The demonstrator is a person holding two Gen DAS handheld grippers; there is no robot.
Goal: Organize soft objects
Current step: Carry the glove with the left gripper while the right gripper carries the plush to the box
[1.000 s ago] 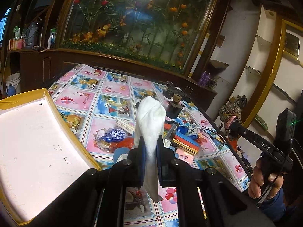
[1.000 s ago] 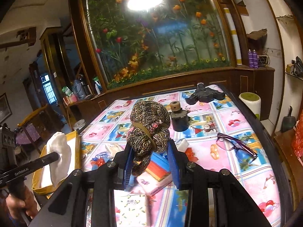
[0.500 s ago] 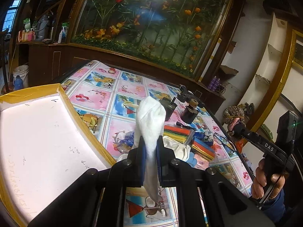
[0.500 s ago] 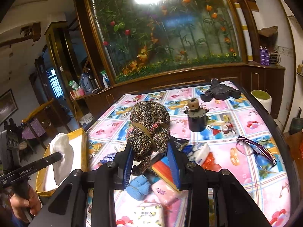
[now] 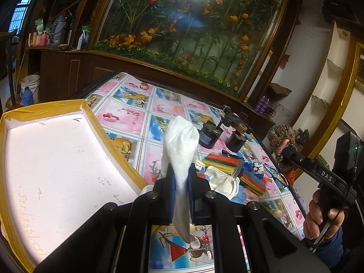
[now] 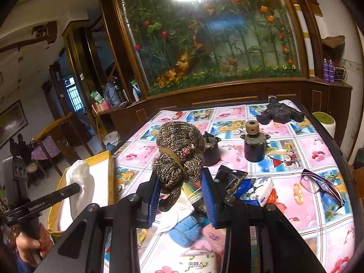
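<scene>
While my left tongs (image 5: pixel 181 183) are clamped tight on a white sock (image 5: pixel 179 145), the sock stands up above the pads and its tail hangs down between the arms, above the counter (image 5: pixel 127 116) just beside the yellow-rimmed white tray (image 5: pixel 56 159). My right tongs (image 6: pixel 179 191) are closed narrowly on a brown knitted bundle (image 6: pixel 178 150) bound with a tan band; it bulges above the blue pads, held over the clutter near the counter's front edge. In the left view I see that same bundle out at the right, past the counter's edge, with my right hand (image 5: pixel 323 216) on the handle.

Under the right tongs lie a white cloth (image 6: pixel 179 213) and a blue knitted piece (image 6: pixel 186 229), touching each other. Nearby lie a black packet (image 6: pixel 229 177), a tissue pack (image 6: pixel 257 191) and spectacles (image 6: pixel 323 191). Two dark motors (image 6: pixel 254 145) stand farther back.
</scene>
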